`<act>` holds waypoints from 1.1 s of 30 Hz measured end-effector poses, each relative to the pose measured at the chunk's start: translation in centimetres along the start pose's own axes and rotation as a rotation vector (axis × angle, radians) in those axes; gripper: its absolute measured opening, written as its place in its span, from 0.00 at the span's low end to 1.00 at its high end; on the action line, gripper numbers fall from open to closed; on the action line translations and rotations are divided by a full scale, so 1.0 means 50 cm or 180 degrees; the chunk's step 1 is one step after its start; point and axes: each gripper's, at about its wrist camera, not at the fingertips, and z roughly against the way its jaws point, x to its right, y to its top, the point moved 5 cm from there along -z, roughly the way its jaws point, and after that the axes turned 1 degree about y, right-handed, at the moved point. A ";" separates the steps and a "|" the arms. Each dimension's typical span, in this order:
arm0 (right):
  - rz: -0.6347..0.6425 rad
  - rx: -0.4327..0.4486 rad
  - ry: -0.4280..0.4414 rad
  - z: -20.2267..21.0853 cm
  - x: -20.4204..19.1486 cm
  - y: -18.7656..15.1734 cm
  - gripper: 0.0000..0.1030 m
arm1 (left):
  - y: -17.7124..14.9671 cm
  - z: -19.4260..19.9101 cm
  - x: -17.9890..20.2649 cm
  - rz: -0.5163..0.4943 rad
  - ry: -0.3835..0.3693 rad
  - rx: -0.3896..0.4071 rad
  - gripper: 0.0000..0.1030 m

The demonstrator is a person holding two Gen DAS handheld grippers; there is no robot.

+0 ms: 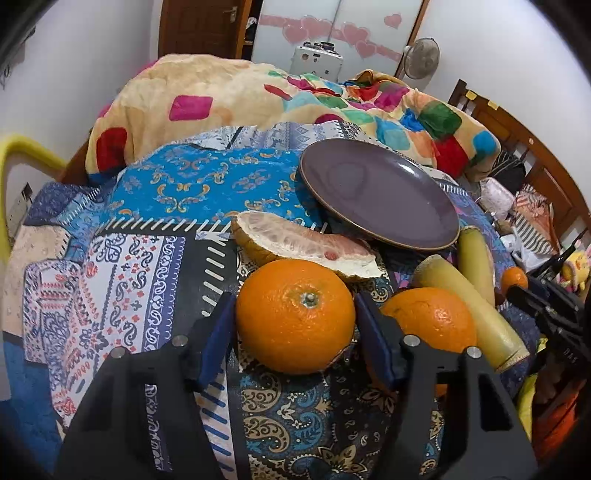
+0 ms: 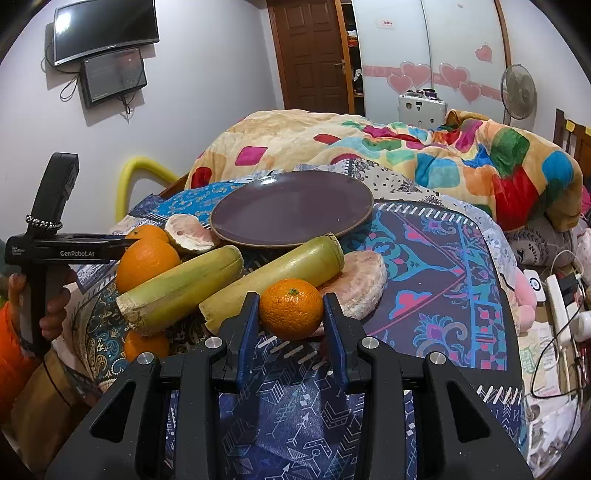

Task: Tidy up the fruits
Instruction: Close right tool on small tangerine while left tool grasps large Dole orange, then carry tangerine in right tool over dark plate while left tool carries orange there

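My left gripper [image 1: 295, 325] has its blue pads either side of the large orange [image 1: 295, 317], closed about its widest girth; whether it is lifted clear of the cloth I cannot tell. My right gripper [image 2: 291, 314] likewise sits pads against the flanks of the small mandarin [image 2: 291, 308].

Handling, as I judge it: orange firm, round, fairly heavy, waxy rind apt to roll out if held off-centre, so keep the pads on the equator. Mandarin lighter, softer-skinned; squeeze gently or it will dent.

Just beyond: a second orange [image 1: 432, 317] beside the first, two pale yellow-green stalks [image 2: 184, 284], stiff-looking with cut ends, and a pomelo wedge [image 1: 303, 247], pith exposed, likely fragile. A peeled pomelo segment [image 2: 358, 284] lies touching the mandarin's far side. The purple plate [image 2: 291, 208] sits bare behind the heap, tilted on the bedding.

Surface: a patterned bedspread [image 1: 147, 266], soft and uneven; things may roll. Beyond, a bright quilt [image 2: 443, 155], wooden door [image 2: 314, 55], wall screen [image 2: 103, 29], fan [image 2: 517, 92].
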 end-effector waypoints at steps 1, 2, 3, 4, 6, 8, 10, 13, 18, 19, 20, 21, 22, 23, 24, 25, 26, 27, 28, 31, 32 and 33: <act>0.0006 0.0005 -0.0005 0.000 0.001 0.001 0.31 | -0.001 0.002 0.000 -0.0013 0.0041 0.0013 0.62; 0.0012 0.0013 -0.0016 0.000 0.000 0.003 0.31 | -0.001 0.004 -0.001 -0.0018 0.0085 0.0021 0.62; 0.0015 0.0020 -0.0022 0.001 0.001 0.005 0.31 | -0.003 0.005 -0.003 -0.0025 0.0105 0.0024 0.62; 0.0015 0.0028 -0.0028 0.001 0.002 0.006 0.31 | -0.003 0.008 -0.004 -0.0028 0.0132 0.0030 0.62; 0.0006 0.0050 -0.0037 0.002 0.005 0.014 0.31 | -0.003 0.014 -0.006 -0.0031 0.0162 0.0052 0.62; 0.0014 0.0082 -0.0065 0.005 0.008 0.022 0.31 | 0.000 0.024 -0.004 -0.0063 0.0190 0.0095 0.62; 0.0027 0.0116 -0.0087 0.008 0.010 0.031 0.31 | 0.008 0.040 0.001 -0.0108 0.0237 0.0178 0.62; 0.0048 0.0184 -0.0126 0.014 0.014 0.049 0.31 | 0.026 0.066 0.011 -0.0153 0.0249 0.0301 0.62; 0.0111 0.0315 -0.0199 0.025 0.016 0.083 0.31 | 0.063 0.096 0.026 -0.0178 0.0229 0.0450 0.62; 0.0122 0.0341 -0.0210 0.027 0.016 0.090 0.31 | 0.072 0.101 0.029 -0.0179 0.0226 0.0480 0.62; 0.0137 0.0372 -0.0224 0.031 0.016 0.097 0.31 | 0.079 0.105 0.032 -0.0185 0.0222 0.0503 0.62; 0.0154 0.0408 -0.0237 0.034 0.016 0.107 0.31 | 0.089 0.110 0.035 -0.0192 0.0219 0.0531 0.62; 0.0167 0.0438 -0.0247 0.036 0.016 0.114 0.31 | 0.096 0.113 0.039 -0.0196 0.0224 0.0555 0.62; 0.0180 0.0466 -0.0263 0.038 0.017 0.122 0.31 | 0.103 0.116 0.043 -0.0197 0.0229 0.0574 0.62; 0.0188 0.0495 -0.0273 0.039 0.018 0.132 0.31 | 0.109 0.117 0.046 -0.0200 0.0231 0.0586 0.62; 0.0194 0.0521 -0.0276 0.040 0.020 0.141 0.31 | 0.118 0.118 0.048 -0.0203 0.0228 0.0602 0.62; 0.0205 0.0551 -0.0287 0.040 0.020 0.150 0.31 | 0.125 0.119 0.051 -0.0202 0.0221 0.0612 0.62; 0.0214 0.0568 -0.0301 0.039 0.021 0.156 0.31 | 0.134 0.119 0.054 -0.0198 0.0207 0.0622 0.62; 0.0224 0.0594 -0.0324 0.036 0.022 0.166 0.31 | 0.143 0.119 0.057 -0.0201 0.0192 0.0632 0.62; 0.0239 0.0630 -0.0338 0.027 0.024 0.188 0.31 | 0.164 0.115 0.069 -0.0233 0.0203 0.0680 0.62; 0.0255 0.0641 -0.0358 0.022 0.026 0.197 0.31 | 0.169 0.114 0.071 -0.0241 0.0211 0.0691 0.62; 0.0262 0.0652 -0.0374 0.019 0.027 0.203 0.31 | 0.179 0.109 0.075 -0.0256 0.0220 0.0703 0.62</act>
